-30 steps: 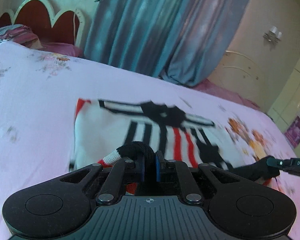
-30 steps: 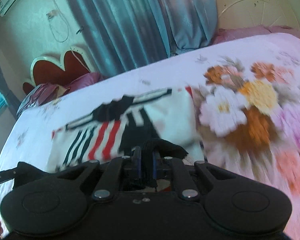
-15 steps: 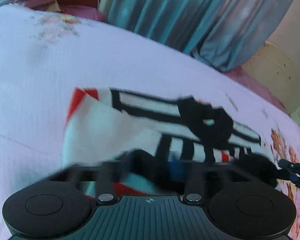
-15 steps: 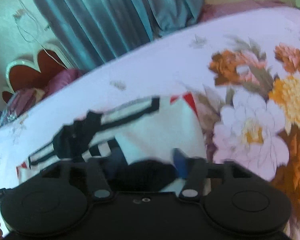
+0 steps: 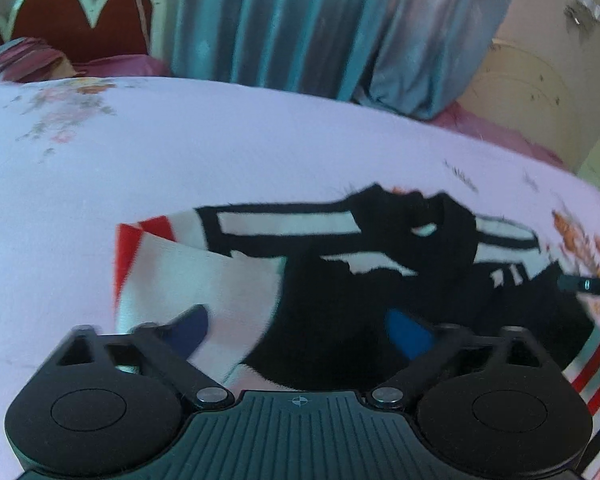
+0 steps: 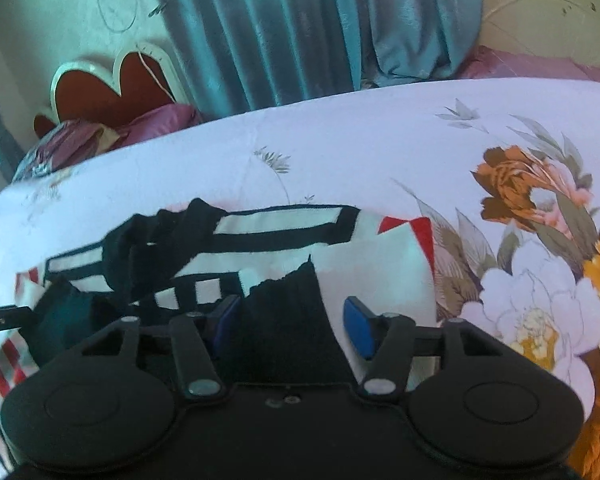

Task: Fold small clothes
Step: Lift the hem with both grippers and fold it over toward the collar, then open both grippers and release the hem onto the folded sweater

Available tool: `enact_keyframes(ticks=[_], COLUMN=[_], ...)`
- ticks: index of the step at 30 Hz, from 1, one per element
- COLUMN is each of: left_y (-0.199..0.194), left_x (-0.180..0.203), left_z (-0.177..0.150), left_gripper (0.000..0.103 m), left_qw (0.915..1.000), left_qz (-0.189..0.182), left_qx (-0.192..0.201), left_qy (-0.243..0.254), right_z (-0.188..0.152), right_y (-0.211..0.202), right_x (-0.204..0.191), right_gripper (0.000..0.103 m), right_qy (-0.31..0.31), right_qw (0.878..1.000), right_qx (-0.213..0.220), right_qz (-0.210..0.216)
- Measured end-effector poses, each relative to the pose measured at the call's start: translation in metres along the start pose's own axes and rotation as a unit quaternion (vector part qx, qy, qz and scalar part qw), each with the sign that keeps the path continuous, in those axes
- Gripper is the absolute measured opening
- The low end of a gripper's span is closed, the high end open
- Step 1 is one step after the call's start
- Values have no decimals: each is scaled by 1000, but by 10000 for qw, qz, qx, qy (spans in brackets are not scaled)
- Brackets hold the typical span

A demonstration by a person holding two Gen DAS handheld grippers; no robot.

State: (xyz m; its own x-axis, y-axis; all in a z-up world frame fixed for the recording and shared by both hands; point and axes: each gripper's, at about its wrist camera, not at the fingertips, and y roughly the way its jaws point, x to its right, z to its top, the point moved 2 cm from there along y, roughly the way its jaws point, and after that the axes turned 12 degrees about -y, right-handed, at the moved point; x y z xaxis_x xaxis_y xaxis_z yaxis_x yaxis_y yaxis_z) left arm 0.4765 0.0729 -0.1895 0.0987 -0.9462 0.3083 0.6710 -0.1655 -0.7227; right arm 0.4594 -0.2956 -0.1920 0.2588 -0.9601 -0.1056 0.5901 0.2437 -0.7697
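The bed (image 5: 180,152) (floral sheet) fills both views. The striped garment (image 5: 260,264) lies folded across mid-frame. The left gripper (image 5: 300,332) stands released, having just narrowed slightly; black cloth lies between its fingers (image 5: 410,334), seemingly unpinched. The right gripper (image 6: 290,322), likewise released and narrowing, straddles a black flap.

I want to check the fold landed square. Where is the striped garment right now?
The striped garment lies on the floral bedsheet, just beyond both open grippers; in the right wrist view, large printed flowers border its right edge.
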Motion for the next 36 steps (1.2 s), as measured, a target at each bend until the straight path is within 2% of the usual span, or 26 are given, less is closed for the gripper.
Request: enact_keyframes(ticks=[1,2,3,4,5,7,9,13,17,23,25,27,28,31,32,34,35,36], left_y=[3,3,3,3,2,-2,-10,-32,-31,1,16,28,28,22,19,17,14,11], left_x=[3,4,5,6,6,9,10,6,1,-11,-13,-13,-13,-14,-14,-12,-11,-9], left_z=[-2,-3,-4,-5,-5,-8,-7,8,27,38,35,26,21,19,19,20,20,20], left_gripper=[67,64,49,26,19,4,4,4,4,4,4,4,4,5,5,7,9,18], left_qw=[9999,9998,9997,9997,9997,9994,9992,9971,9949,9927,9935,9944,9941,9937,9938,9944,9945,9943], left_qz=[40,71,64,35,26,-10,-82,-127,-6,321,466,622,652,665,683,736,768,810], left_qx=[-12,24,38,-17,-53,18,156,749,1005,1043,900,740,759,763,736,687,666,657], left_qy=[117,206,250,259,245,339,361,89,-112,-520,-521,-435,-414,-480,-471,-322,-270,-241], right_z=[0,0,-1,-2,-3,-4,-4,9,29,45,44,38,32,26,26,28,29,29], right_y=[3,7,10,13,14,13,7,-14,-17,19,33,51,58,56,53,46,42,36], right_x=[0,0,1,0,-1,-4,-6,-5,-5,7,9,11,13,16,15,13,13,11], right_gripper=[51,50,43,23,13,7,6,6,6,6,6,6,5,5,7,40,46,46], right_qy=[-46,-108,-176,-243,-296,-353,-366,-268,-372,-200,-130,-105,-74,-22,-28,-56,-78,-98], right_qw=[10000,9999,9998,9996,9994,9990,9991,9987,9968,9979,9984,9991,9993,9993,9992,9979,9970,9965], right_qx=[-12,-46,-98,-161,-198,-241,-139,398,704,570,479,185,31,95,104,156,218,333], right_qz=[-8,-5,-3,-3,43,124,183,154,-11,-220,-268,-373,-374,-367,-391,-622,-736,-767])
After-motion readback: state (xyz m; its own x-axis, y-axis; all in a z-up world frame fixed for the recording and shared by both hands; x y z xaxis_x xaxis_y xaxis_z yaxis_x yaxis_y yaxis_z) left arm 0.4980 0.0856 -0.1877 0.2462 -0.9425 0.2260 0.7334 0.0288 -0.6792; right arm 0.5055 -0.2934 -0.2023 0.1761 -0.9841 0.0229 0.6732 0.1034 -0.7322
